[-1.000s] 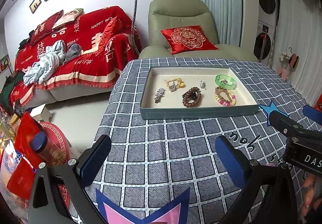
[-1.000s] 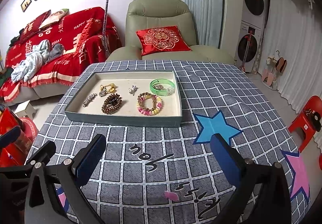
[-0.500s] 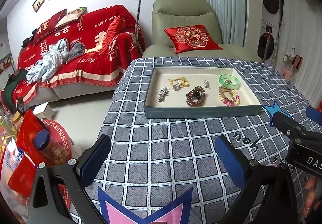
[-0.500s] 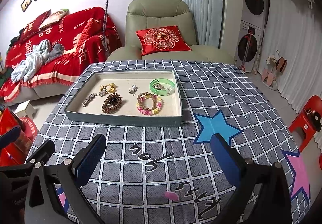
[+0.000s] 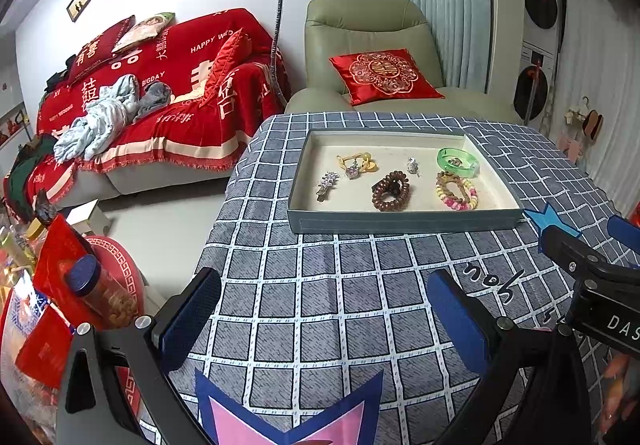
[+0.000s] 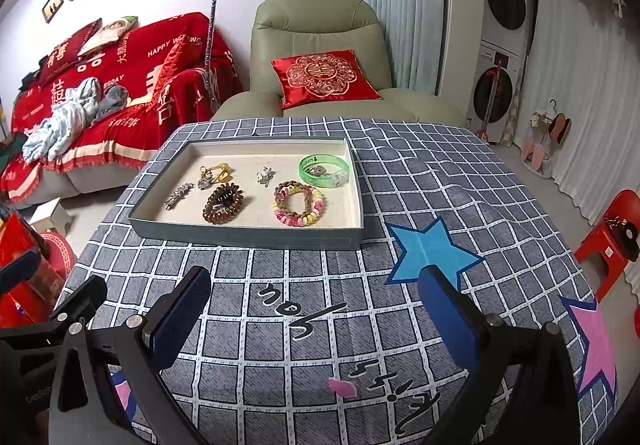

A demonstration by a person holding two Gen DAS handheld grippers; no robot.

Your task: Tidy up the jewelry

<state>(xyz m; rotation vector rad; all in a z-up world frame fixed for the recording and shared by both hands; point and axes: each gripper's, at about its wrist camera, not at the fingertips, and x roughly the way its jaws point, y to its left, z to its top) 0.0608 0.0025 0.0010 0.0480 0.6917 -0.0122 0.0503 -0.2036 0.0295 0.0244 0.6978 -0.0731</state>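
A grey tray (image 5: pixel 404 223) (image 6: pixel 248 235) with a cream lining sits on the checked tablecloth. Inside lie a green bangle (image 5: pixel 458 162) (image 6: pixel 324 170), a brown coil bracelet (image 5: pixel 391 191) (image 6: pixel 222 203), a pink and yellow bead bracelet (image 5: pixel 457 195) (image 6: pixel 299 203), a yellow clasp piece (image 5: pixel 357 163) (image 6: pixel 215 172), a silver hair clip (image 5: pixel 327 184) (image 6: pixel 178 195) and a small silver charm (image 5: pixel 413 166) (image 6: pixel 265 175). My left gripper (image 5: pixel 324 319) is open and empty, well short of the tray. The right gripper (image 6: pixel 314 315) is also open and empty, near the table's front.
A green armchair (image 6: pixel 320 57) with a red cushion stands behind the table. A red-covered sofa (image 5: pixel 160 85) is at the left. Red bags and a jar (image 5: pixel 100 297) crowd the floor left of the table. A red stool (image 6: pixel 612 237) stands at the right.
The left wrist view has drifted slightly back and left, so the tray sits a bit further right. The right gripper has not moved. Both grippers stay open.
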